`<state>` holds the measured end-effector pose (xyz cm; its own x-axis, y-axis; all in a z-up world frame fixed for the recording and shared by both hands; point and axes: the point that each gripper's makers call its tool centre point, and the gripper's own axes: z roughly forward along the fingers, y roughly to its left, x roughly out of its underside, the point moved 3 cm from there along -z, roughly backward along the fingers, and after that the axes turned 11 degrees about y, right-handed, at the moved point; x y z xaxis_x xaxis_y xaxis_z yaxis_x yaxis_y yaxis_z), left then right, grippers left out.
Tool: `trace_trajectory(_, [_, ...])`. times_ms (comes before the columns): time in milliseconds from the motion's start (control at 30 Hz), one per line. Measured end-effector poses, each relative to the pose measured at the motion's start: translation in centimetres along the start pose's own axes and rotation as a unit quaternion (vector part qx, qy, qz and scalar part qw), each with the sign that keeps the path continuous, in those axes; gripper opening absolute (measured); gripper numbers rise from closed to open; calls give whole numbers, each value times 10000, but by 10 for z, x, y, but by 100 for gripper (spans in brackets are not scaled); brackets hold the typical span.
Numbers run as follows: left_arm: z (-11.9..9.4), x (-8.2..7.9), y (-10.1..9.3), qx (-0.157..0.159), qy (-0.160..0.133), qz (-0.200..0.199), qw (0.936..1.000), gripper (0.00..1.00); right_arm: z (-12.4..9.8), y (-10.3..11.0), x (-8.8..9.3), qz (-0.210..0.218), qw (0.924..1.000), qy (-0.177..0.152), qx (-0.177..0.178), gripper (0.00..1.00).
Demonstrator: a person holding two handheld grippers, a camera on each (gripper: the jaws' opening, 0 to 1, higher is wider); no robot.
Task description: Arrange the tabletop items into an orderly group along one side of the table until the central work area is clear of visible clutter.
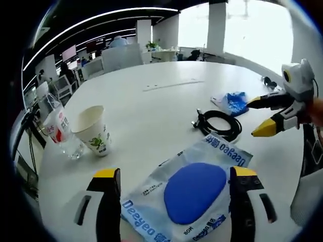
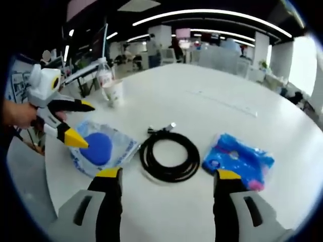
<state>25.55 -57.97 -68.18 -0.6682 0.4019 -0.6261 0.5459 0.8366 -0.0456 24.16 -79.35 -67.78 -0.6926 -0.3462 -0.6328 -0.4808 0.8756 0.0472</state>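
Note:
A clear packet holding a blue oval pad [image 1: 194,191] [image 2: 98,147] lies on the white table [image 1: 151,111] between the jaws of my open left gripper [image 1: 174,189], seen also as the left gripper [image 2: 81,126] from the other side. A coiled black cable [image 1: 221,125] [image 2: 169,155] lies beyond the packet, and a small blue plastic bag [image 1: 233,102] [image 2: 238,159] sits past it. My right gripper [image 2: 166,181] hangs open over the near table edge before the cable; this right gripper [image 1: 262,115] enters from the right, nothing between its fingers.
A paper cup [image 1: 93,130] [image 2: 114,93] and a clear plastic bottle [image 1: 58,128] [image 2: 103,75] stand together near the table's left edge. A thin flat strip [image 1: 171,84] [image 2: 224,104] lies farther out. Office desks and chairs stand beyond the table.

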Motion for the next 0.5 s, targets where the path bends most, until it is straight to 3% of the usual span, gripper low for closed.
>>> trace_trajectory(500, [18, -21, -21, 161, -81, 83, 9998, 89, -1, -10, 5, 120, 9999, -52, 47, 69])
